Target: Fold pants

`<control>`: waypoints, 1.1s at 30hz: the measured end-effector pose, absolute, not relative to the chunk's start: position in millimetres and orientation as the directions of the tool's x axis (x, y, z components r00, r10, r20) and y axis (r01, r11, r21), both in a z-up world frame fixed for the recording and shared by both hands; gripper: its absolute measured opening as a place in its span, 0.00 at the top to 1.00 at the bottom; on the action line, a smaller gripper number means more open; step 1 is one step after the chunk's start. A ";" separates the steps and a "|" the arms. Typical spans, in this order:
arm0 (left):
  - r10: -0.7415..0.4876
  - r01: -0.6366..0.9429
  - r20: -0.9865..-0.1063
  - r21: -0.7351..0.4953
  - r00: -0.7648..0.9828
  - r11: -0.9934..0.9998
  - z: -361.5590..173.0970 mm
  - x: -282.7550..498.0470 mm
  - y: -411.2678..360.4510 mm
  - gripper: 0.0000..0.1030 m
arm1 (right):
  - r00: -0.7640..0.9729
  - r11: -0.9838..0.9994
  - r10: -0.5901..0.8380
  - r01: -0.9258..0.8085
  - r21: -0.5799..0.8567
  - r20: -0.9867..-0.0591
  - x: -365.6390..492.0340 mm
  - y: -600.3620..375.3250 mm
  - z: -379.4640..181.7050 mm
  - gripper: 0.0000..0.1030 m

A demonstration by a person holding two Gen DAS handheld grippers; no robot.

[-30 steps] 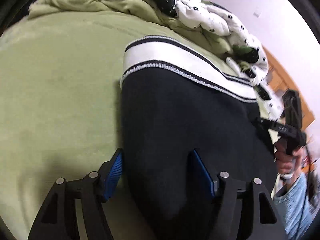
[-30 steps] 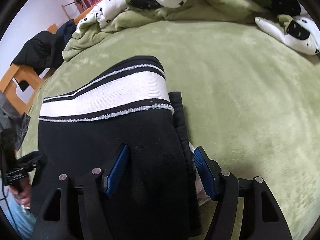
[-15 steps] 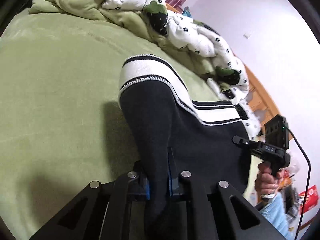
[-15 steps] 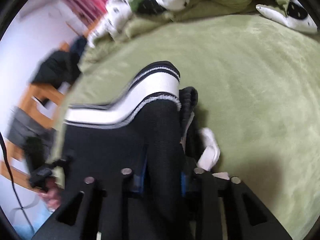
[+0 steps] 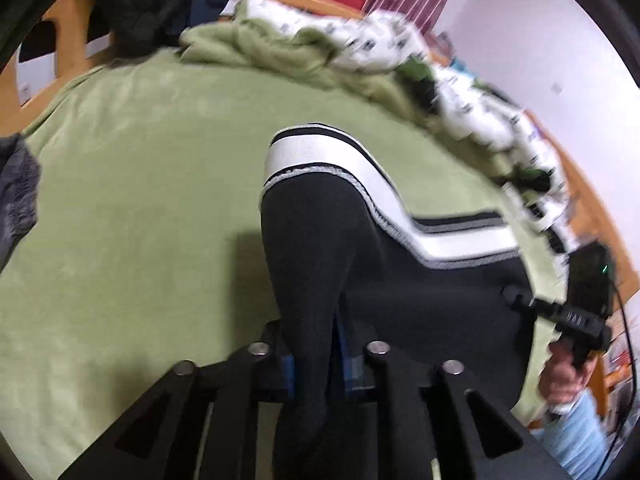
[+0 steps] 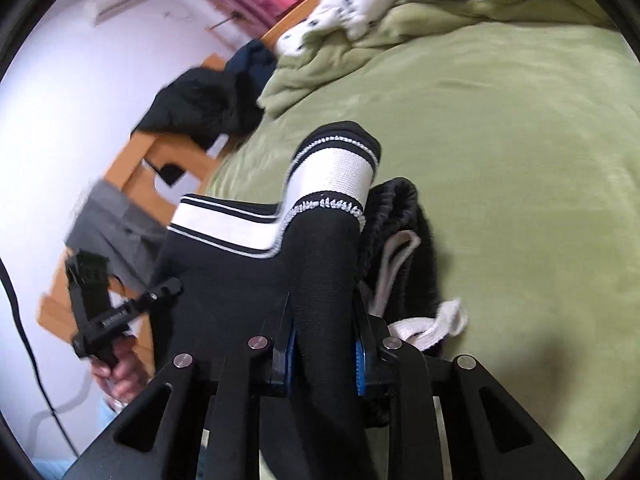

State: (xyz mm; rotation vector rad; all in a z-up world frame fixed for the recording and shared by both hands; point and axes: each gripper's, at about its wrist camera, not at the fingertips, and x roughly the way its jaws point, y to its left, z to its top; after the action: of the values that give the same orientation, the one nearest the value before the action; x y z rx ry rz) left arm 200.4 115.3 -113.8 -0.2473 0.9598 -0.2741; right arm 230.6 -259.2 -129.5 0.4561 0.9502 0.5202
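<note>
Black pants [image 5: 400,288] with a wide white band edged in black stripes hang lifted above the green bed cover [image 5: 140,200]. My left gripper [image 5: 316,360] is shut on a pinch of the black cloth at one side. My right gripper [image 6: 324,352] is shut on the black cloth at the other side [image 6: 320,264]. The white band [image 6: 332,176] stretches between both grips. A white drawstring [image 6: 428,324] and the dark waist opening hang beside my right gripper. Each gripper shows in the other's view, held by a hand [image 5: 576,320] [image 6: 108,320].
A rumpled green blanket and a white patterned quilt [image 5: 400,52] lie at the far side of the bed. Dark clothes [image 6: 208,104] hang on the wooden bed frame [image 6: 160,160]. A grey garment [image 5: 16,196] lies at the bed's left edge.
Both grippers went from open around the pants' edge to shut on the cloth. They have lifted the pants off the bed, and the views have tilted up.
</note>
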 end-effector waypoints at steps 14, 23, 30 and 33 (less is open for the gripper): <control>-0.256 0.144 -0.669 -0.219 0.698 0.965 -89.2 191.2 104.1 0.41 | 0.694 0.940 0.335 -0.200 0.276 -0.637 221.3 -254.8 -81.8 0.50; -0.095 0.151 -0.767 0.003 0.635 0.989 -146.0 269.4 44.4 0.39 | 0.664 0.937 0.198 -0.344 -0.059 -0.721 295.7 -186.6 -135.4 0.67; -0.182 0.150 -0.743 -0.111 0.645 0.982 -154.2 272.0 55.1 0.38 | 0.679 0.941 0.218 -0.338 -0.034 -0.701 293.3 -192.2 -130.5 0.67; -0.157 0.147 -0.742 -0.080 0.652 0.986 -155.3 265.7 50.3 0.38 | 0.683 0.943 0.216 -0.330 -0.032 -0.698 295.4 -187.7 -132.8 0.67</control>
State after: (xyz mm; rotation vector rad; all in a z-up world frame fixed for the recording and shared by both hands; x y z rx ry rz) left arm 265.7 50.3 -155.3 -0.0131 0.8437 -0.1727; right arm 295.4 -187.7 -132.8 -0.1597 0.7597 0.3073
